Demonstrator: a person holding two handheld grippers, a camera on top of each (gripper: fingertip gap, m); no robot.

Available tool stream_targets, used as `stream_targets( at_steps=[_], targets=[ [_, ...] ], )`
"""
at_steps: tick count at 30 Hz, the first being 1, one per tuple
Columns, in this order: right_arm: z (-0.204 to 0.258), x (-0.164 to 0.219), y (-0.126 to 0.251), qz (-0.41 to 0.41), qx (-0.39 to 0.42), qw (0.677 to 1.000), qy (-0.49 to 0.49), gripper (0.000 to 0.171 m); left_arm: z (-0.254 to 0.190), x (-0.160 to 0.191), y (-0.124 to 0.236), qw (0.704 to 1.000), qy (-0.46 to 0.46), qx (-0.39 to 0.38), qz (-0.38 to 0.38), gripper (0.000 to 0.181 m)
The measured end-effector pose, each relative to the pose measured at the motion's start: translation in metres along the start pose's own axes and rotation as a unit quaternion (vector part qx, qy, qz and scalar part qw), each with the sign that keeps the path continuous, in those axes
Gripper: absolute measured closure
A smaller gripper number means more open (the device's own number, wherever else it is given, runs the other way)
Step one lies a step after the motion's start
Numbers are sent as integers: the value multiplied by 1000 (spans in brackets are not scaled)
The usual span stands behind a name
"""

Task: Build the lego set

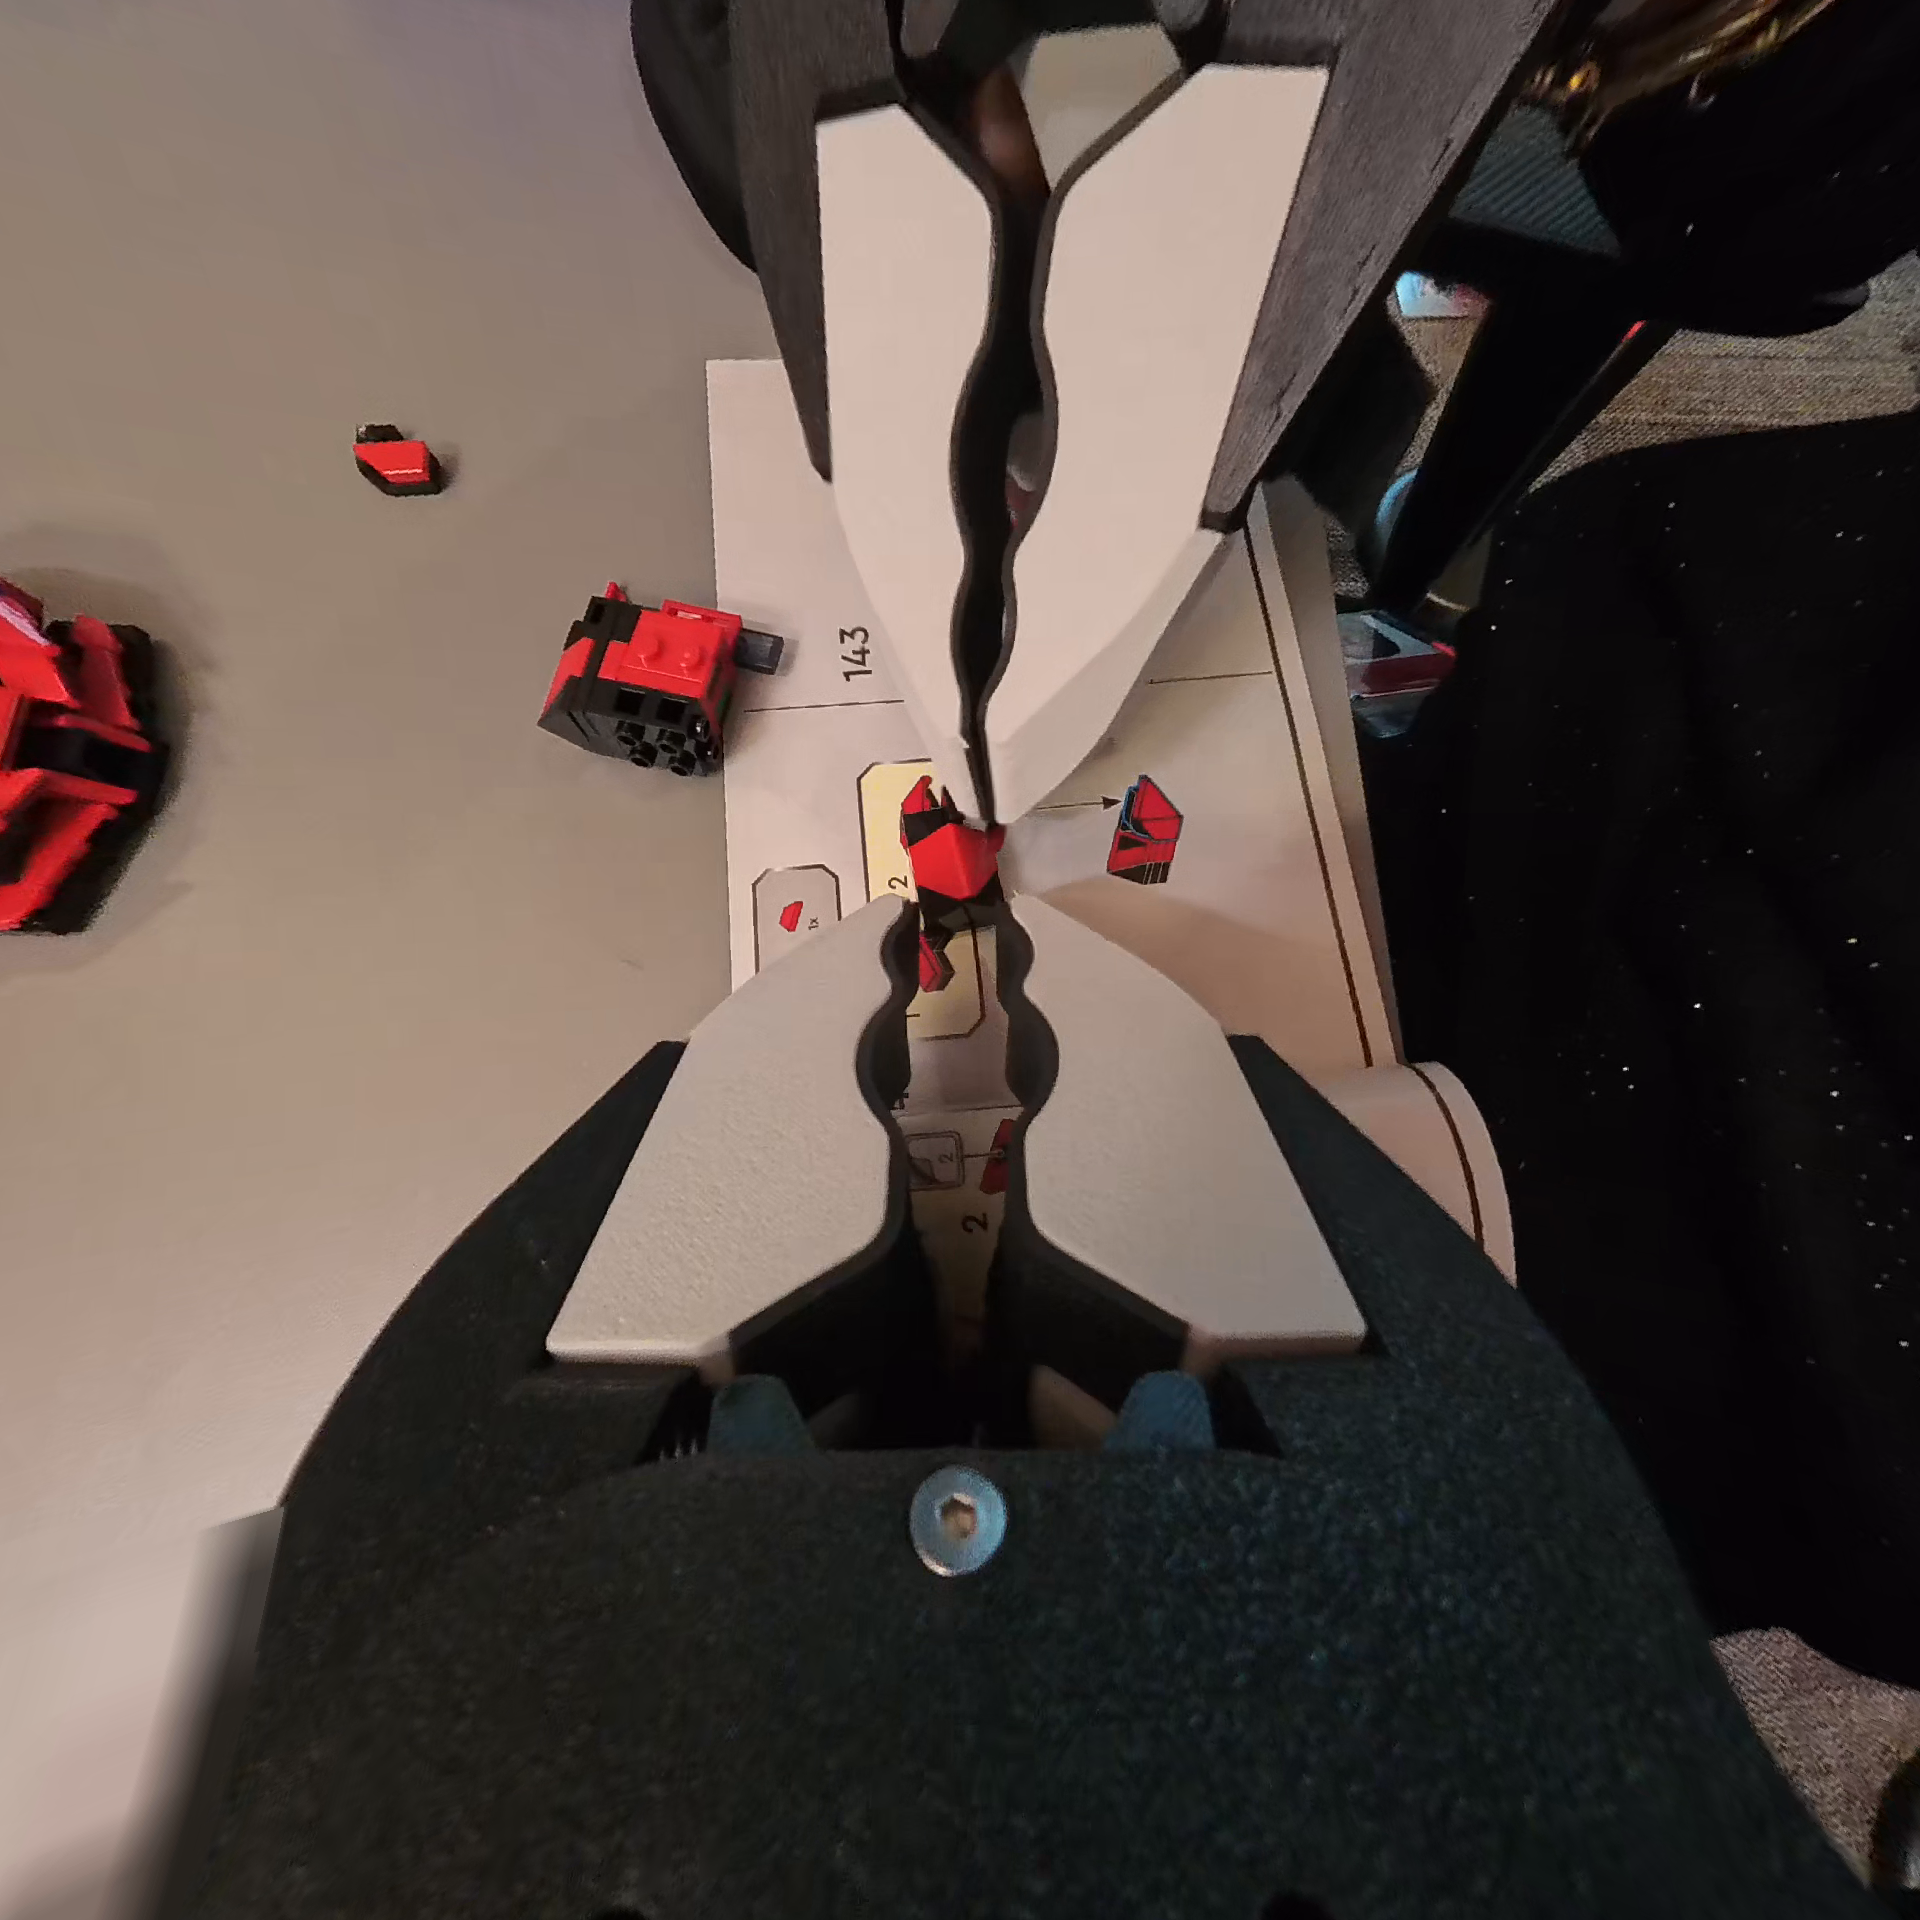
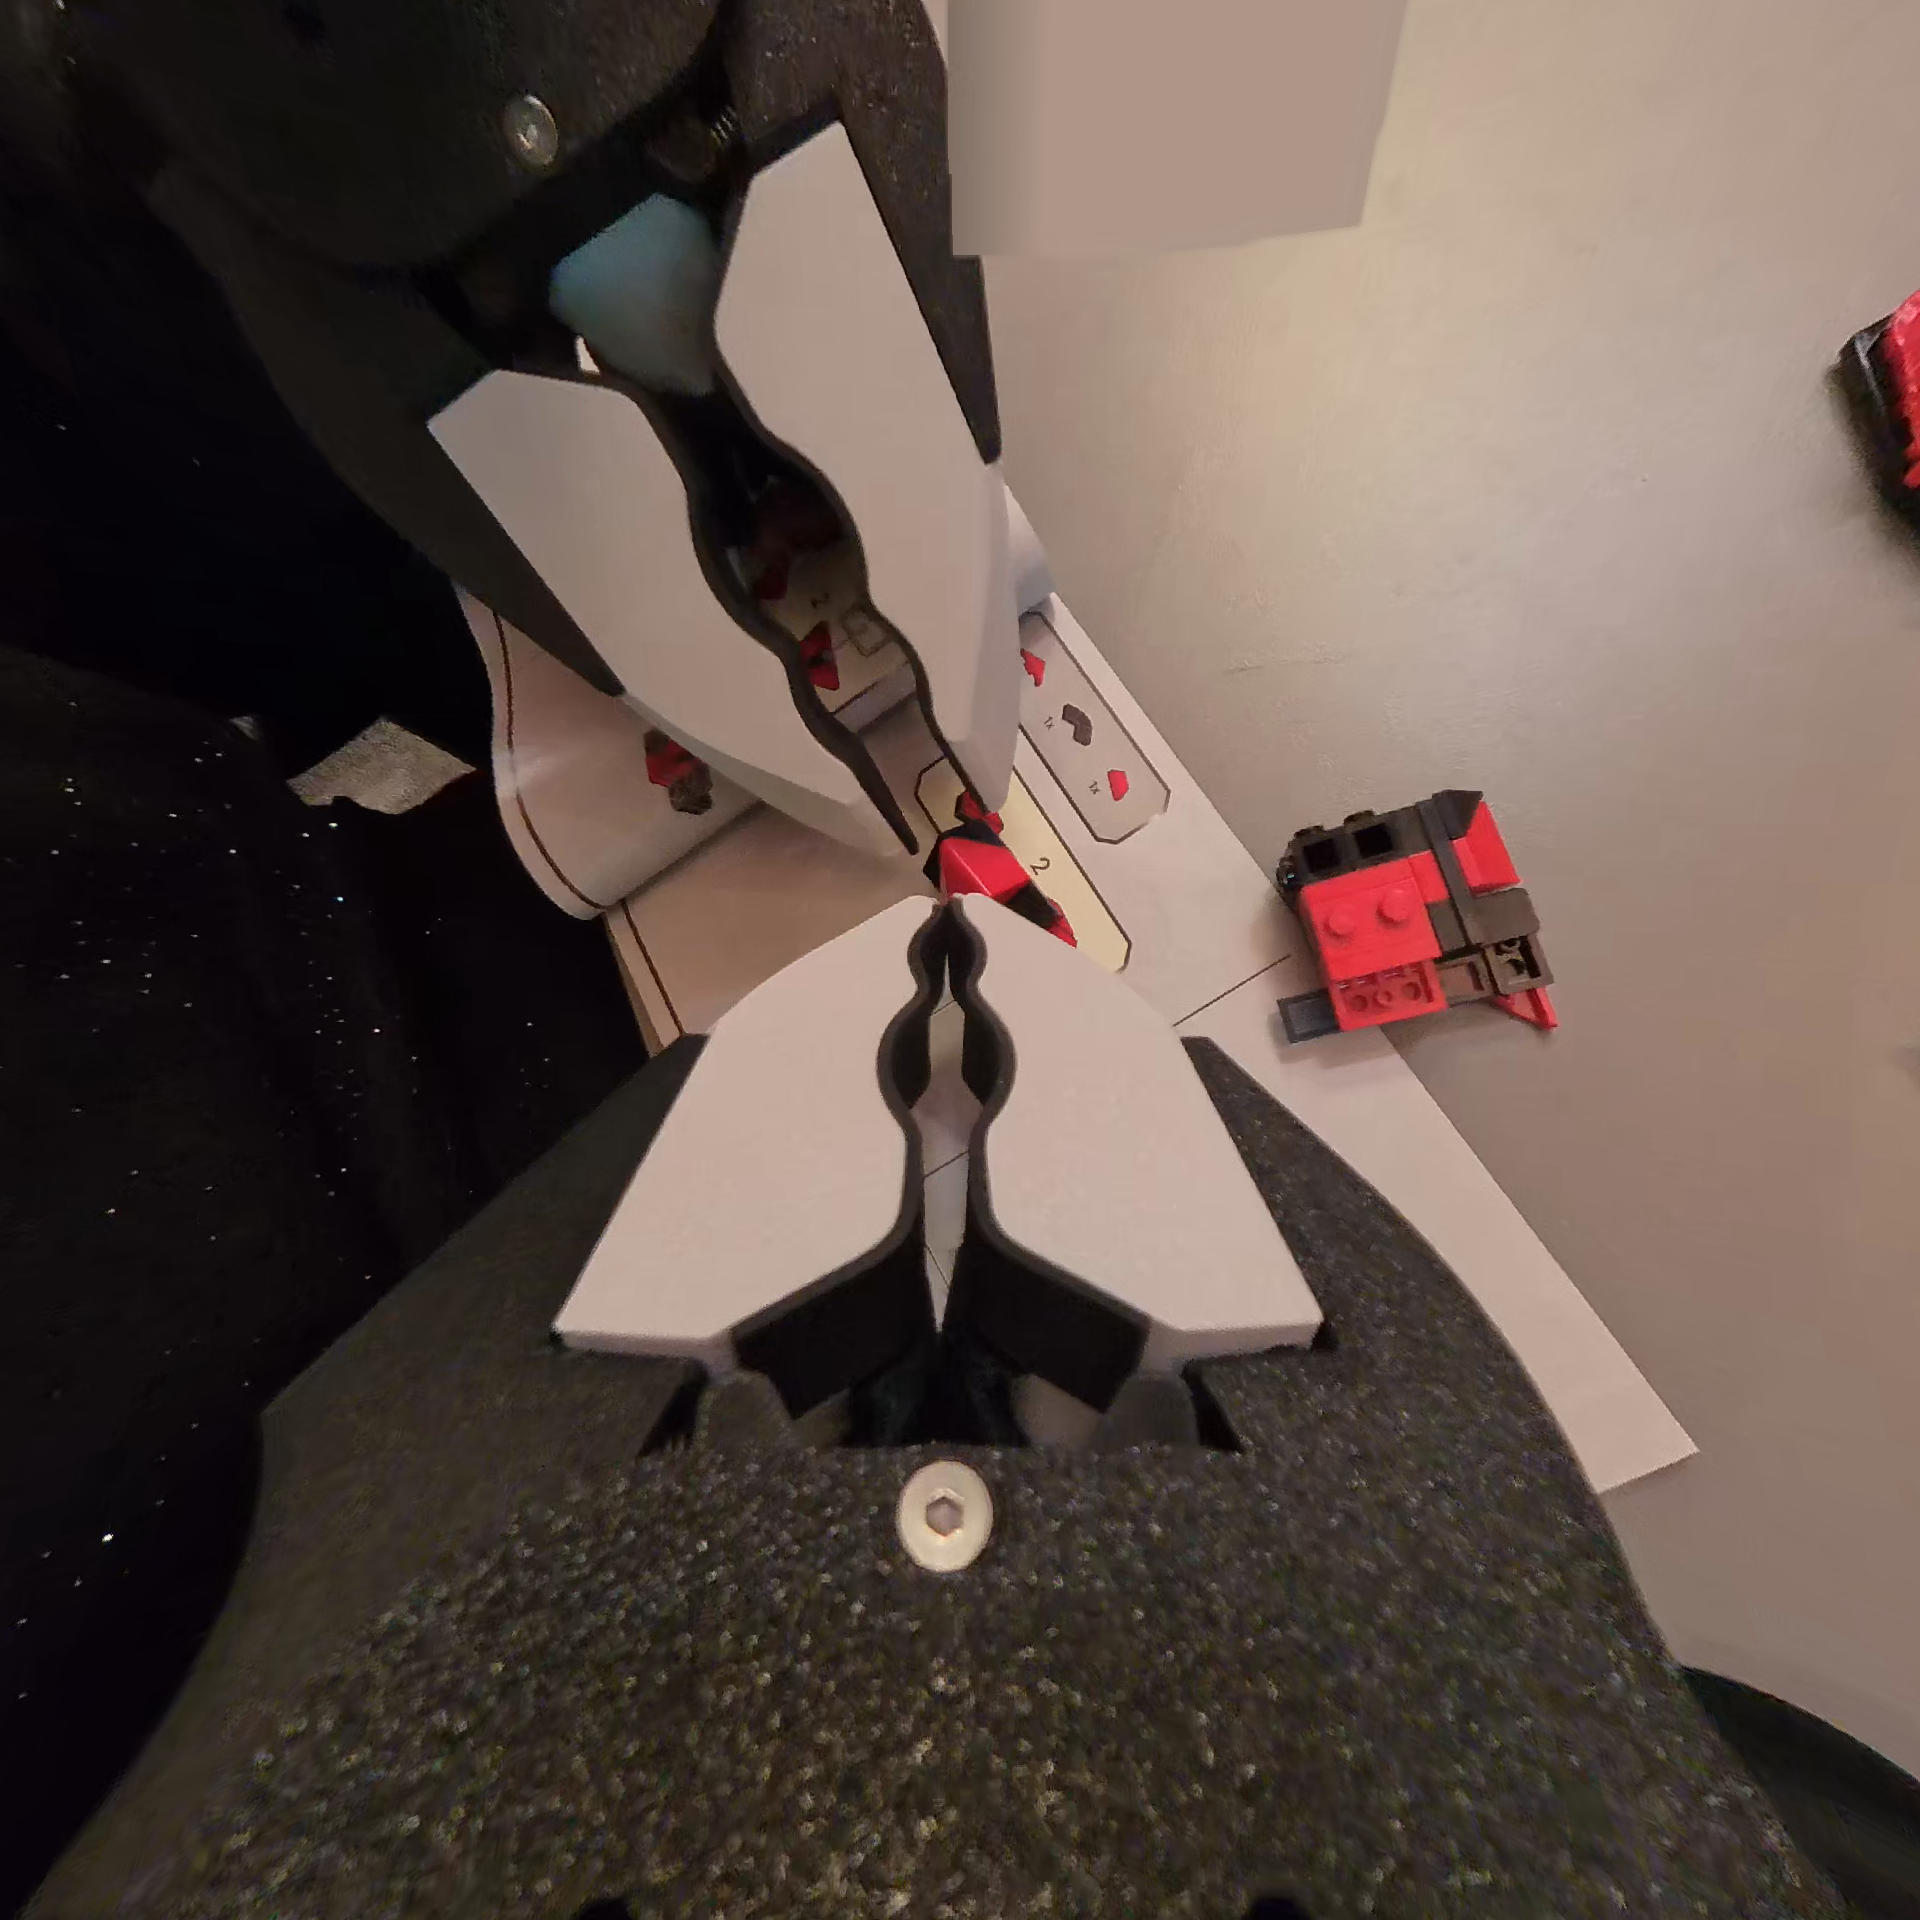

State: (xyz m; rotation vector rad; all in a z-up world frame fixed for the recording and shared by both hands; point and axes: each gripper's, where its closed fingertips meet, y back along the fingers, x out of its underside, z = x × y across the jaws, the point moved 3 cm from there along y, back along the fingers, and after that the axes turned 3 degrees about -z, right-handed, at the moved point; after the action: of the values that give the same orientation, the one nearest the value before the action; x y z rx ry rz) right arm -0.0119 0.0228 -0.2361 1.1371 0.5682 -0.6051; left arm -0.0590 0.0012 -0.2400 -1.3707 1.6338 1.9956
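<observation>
A small red and black lego piece [image 1: 951,857] hangs above the open instruction booklet [image 1: 800,499], between the two grippers. My left gripper [image 1: 956,920] is shut on its lower black part. My right gripper [image 2: 945,909] is shut, and its tips touch the corner of the piece [image 2: 982,868]. In the left wrist view the right gripper [image 1: 982,816] comes in from the top, tip to tip with mine. In the right wrist view the left gripper [image 2: 951,821] comes in from the upper left. Whether the right tips pinch an edge of the piece is hidden.
A red and black block sub-assembly [image 1: 649,681] lies at the booklet's edge [image 2: 1403,914]. A small red and black slope piece [image 1: 395,462] lies farther off. A larger red build [image 1: 62,758] sits at the table's edge [image 2: 1886,384]. Dark cloth [image 1: 1662,935] borders the table.
</observation>
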Motion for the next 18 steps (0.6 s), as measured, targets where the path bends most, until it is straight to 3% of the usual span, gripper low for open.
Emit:
stream_targets(
  at_steps=[18],
  targets=[
    [0,-1,-3,40,24,999,12,171,-2,3,-2,1000,-26,-3,-3,170]
  ],
)
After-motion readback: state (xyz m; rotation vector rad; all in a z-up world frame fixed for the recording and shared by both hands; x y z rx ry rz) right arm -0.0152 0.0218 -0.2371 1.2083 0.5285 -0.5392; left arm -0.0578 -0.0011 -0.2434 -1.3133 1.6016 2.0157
